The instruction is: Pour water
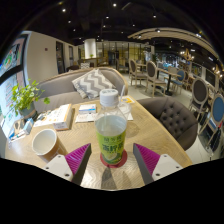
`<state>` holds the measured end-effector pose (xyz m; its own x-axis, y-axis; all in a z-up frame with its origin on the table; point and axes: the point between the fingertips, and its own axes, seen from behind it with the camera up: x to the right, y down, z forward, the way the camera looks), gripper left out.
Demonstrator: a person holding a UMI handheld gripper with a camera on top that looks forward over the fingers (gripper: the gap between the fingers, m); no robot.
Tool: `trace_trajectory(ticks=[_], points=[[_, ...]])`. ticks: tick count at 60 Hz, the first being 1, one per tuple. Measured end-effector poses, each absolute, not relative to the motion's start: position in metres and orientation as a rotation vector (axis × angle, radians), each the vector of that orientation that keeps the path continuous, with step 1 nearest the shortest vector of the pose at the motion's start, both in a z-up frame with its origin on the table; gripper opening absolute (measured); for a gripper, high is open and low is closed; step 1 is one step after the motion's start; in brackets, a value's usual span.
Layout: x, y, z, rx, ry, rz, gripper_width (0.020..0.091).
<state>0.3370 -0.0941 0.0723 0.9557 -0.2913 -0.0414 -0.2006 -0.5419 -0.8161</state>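
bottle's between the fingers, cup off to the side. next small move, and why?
Probably close the gripper on the water bottle. It stands upright on the wooden table between the open fingers, with a gap at each side, cap apparently on. The white cup sits apart beside it, so a grasp likely precedes any pour.

A café or lounge: upholstered armchairs, many small tables with chairs, recessed ceiling lights.

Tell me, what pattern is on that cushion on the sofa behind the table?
The cushion has a grey-and-white zigzag pattern, seen in the gripper view.
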Motion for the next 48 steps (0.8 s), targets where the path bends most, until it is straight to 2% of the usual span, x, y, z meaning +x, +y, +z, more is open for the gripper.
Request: trace_trajectory(ticks=[26,36,48], points=[[0.207,-0.261,0.189,-2.245,0.312,-0.145,0.0853],[0.167,-0.297,0.208,-2.243,0.28,-0.143,0.0855],[0.157,-0.314,0.213,-2.25,0.259,-0.138,0.0851]])
